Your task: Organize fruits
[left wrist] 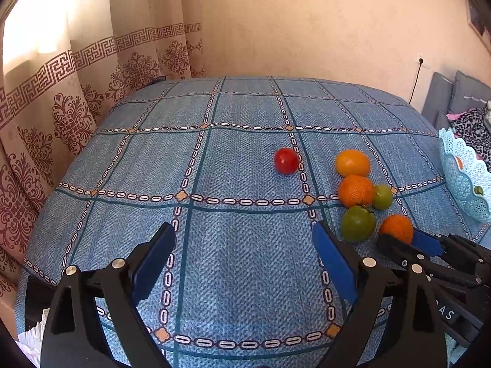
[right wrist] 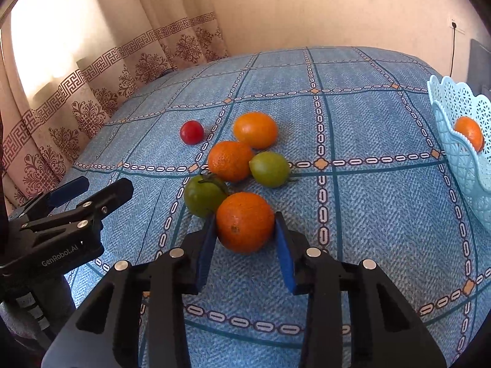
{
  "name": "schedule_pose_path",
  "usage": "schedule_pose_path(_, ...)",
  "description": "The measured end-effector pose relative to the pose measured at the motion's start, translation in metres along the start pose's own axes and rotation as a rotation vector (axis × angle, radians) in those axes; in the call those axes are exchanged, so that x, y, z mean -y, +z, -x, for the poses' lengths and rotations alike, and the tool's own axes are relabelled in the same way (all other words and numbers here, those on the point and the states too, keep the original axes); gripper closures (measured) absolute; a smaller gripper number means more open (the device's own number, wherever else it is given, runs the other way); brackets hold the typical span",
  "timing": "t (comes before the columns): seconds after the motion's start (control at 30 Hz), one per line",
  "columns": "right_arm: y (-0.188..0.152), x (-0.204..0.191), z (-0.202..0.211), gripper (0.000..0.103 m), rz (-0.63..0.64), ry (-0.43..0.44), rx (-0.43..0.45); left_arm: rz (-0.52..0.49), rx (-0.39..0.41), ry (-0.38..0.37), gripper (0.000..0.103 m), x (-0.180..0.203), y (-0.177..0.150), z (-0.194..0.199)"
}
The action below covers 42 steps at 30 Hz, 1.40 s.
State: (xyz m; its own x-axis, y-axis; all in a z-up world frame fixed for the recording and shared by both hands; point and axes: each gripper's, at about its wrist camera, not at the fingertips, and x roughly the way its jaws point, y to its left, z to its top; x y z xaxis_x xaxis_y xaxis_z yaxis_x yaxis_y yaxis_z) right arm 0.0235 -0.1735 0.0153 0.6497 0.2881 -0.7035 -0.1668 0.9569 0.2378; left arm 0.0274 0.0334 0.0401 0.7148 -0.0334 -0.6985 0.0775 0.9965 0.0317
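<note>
**Right hand-held gripper clamps nearest orange**

Right hand-held gripper (right wrist: 244, 239) has its blue pads pressed on both sides of the nearest orange (right wrist: 244, 221), which sits on the tabletop (right wrist: 383, 214). Green tomato (right wrist: 202, 195) touches that orange at its far left. Beyond: second orange (right wrist: 230, 161), small green fruit (right wrist: 269, 169), yellow-orange fruit (right wrist: 255, 130), red tomato (right wrist: 191, 132) apart. Left hand-held gripper (left wrist: 244, 245) is spread wide, nothing between its pads. Light-blue basket (right wrist: 454, 98) at right edge holds one orange (right wrist: 468, 132).
</note>
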Motion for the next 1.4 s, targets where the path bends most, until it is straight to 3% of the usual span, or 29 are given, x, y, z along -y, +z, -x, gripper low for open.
schedule_pose_path(0.33,-0.010,0.030,0.027,0.065,-0.022,-0.103,0.053,-0.064,-0.024,-0.081,0.013,0.039,0.002,-0.006)
schedule_pose_path(0.53,-0.015,0.042,0.037,0.065,-0.041,-0.110,0.064,-0.080,-0.057,-0.137,0.014,0.058,0.001,-0.017)
schedule_pose_path(0.93,-0.019,0.046,0.037,0.065,-0.056,-0.100,0.064,-0.085,-0.107,-0.180,0.043,0.076,0.000,-0.042)
schedule_pose_path(1.1,-0.019,0.044,0.039,0.065,-0.052,-0.099,0.065,-0.106,-0.090,-0.224,0.069,0.081,-0.002,-0.035)
schedule_pose_path(1.4,-0.020,0.042,0.040,0.065,-0.052,-0.097,0.069,-0.078,-0.104,-0.276,0.069,0.076,-0.007,-0.022)
